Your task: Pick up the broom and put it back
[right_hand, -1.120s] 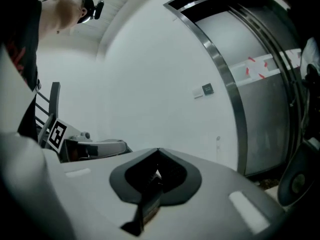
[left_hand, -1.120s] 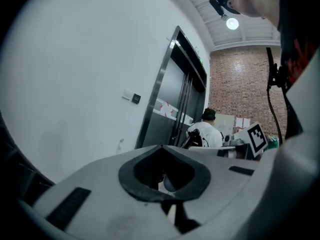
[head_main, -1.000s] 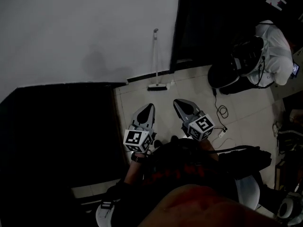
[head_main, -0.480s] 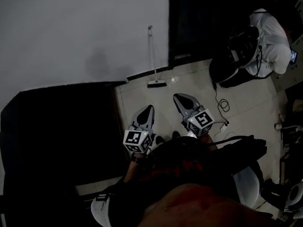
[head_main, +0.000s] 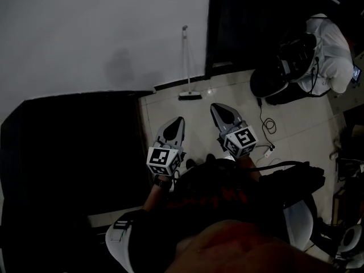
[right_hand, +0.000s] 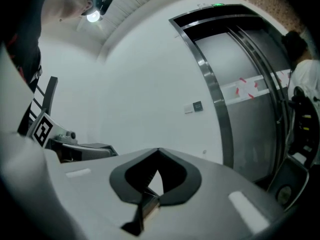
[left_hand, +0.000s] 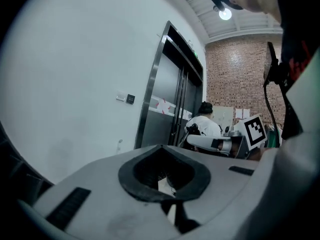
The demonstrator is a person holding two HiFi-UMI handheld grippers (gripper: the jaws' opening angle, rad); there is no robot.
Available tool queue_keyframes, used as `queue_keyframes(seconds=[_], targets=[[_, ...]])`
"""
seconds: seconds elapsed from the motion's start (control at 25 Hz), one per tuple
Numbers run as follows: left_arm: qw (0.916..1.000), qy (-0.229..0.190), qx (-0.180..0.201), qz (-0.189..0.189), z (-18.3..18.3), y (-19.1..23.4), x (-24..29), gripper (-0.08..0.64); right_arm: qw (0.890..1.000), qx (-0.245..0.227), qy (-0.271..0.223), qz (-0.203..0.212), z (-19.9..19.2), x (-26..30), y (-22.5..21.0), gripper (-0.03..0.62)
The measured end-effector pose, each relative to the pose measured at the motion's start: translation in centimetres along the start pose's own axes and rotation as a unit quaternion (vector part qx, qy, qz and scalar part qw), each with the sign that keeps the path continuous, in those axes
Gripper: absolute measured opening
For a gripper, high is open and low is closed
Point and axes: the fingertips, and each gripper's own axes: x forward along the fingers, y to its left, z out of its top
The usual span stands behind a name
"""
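Note:
The broom [head_main: 186,61] leans upright against the white wall, its brush head [head_main: 189,96] on the tiled floor beside the dark lift door. Both grippers are held out side by side, well short of it and touching nothing. My left gripper [head_main: 178,120] points toward the wall with its jaws together and nothing between them [left_hand: 161,147]. To its right, my right gripper [head_main: 218,107] is shut and empty too [right_hand: 159,150]. Over the left jaws, the broom's handle top [left_hand: 119,143] shows as a small mark on the wall.
A large black surface [head_main: 68,152] fills the left. The lift doors [head_main: 250,21] stand right of the broom. A person in white [head_main: 330,53] sits at the far right by a dark chair [head_main: 270,90]. A cable and power strip [head_main: 266,144] lie on the floor.
The right gripper has edged slightly forward and up; the left has stayed about where it was. Both stay shut, and the broom still leans on the wall.

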Motion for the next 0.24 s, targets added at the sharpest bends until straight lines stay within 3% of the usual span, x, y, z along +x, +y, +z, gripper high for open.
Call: queue_keyframes(seconds=[0.24], targets=[[0.9999,-0.005,0.007,0.007,0.03,-0.09,0.54,0.005,1.0,0.007,-0.011,-0.004,0.34,0.15,-0.55,0.0]])
